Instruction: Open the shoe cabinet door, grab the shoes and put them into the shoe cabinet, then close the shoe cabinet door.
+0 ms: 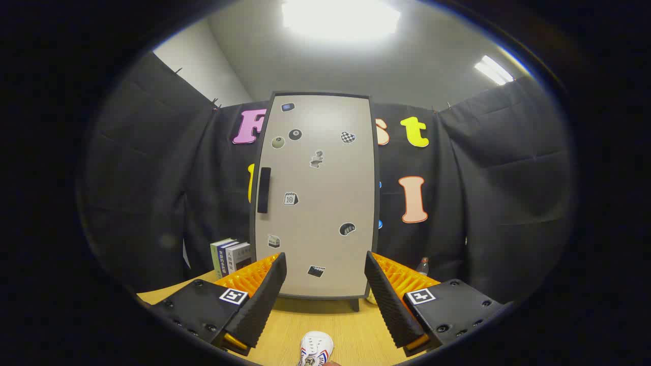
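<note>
Cabinet door (315,193) closed, books (230,256) beside it, shoe (315,348) between spread hand-held gripper (325,269) fingers, grasping nothing

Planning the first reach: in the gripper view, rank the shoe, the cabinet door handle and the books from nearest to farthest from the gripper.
The gripper is open, holding nothing.
1. Shoe: on the table, between the fingers.
2. Books: upright beyond the left finger, beside the cabinet.
3. Door handle: on the closed door's left edge, higher up; close to the books in depth.

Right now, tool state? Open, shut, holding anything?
Tool: open, fingers spread wide, holding nothing. It faces the closed shoe cabinet door; a shoe lies on the table between the fingers.
</note>
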Demonstrator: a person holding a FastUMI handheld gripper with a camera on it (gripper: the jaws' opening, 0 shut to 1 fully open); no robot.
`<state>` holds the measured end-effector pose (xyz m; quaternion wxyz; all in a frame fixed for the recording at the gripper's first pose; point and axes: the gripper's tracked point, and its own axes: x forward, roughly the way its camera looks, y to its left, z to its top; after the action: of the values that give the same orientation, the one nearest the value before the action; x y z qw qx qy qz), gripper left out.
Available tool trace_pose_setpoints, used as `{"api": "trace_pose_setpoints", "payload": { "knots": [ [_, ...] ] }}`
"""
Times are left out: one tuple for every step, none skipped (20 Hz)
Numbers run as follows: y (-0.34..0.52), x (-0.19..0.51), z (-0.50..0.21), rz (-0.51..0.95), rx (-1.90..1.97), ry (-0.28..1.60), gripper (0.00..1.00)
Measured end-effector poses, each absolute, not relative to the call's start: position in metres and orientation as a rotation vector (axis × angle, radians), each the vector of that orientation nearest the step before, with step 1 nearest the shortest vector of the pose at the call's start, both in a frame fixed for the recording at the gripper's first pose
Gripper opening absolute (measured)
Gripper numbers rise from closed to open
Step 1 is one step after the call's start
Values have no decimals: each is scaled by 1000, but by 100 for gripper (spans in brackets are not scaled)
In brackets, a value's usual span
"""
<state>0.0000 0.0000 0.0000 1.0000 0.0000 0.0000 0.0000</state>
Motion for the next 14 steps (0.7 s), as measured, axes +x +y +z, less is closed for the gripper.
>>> {"api": "trace_pose_setpoints", "payload": {
  "knots": [
    [-1,1,-1,-3,2,-2,97],
    [-1,3,-1,0,6,-1,97],
    [-1,3,-1,0,7,-2,97],
    [-1,4,0,-1,4,-2,97],
    [-2,5,1,0,2,-2,97],
    [-2,6,2,3,3,-2,97],
    [0,6,2,11,7,0,97],
    [1,7,4,18,12,-2,97],
    [2,8,6,21,13,-3,97],
    [1,7,8,21,9,-9,97],
    [1,7,11,19,5,-17,97],
    [-1,8,12,18,3,-22,97],
    [0,9,11,19,5,-21,97],
    [1,9,8,22,11,-16,97]
  ]
}}
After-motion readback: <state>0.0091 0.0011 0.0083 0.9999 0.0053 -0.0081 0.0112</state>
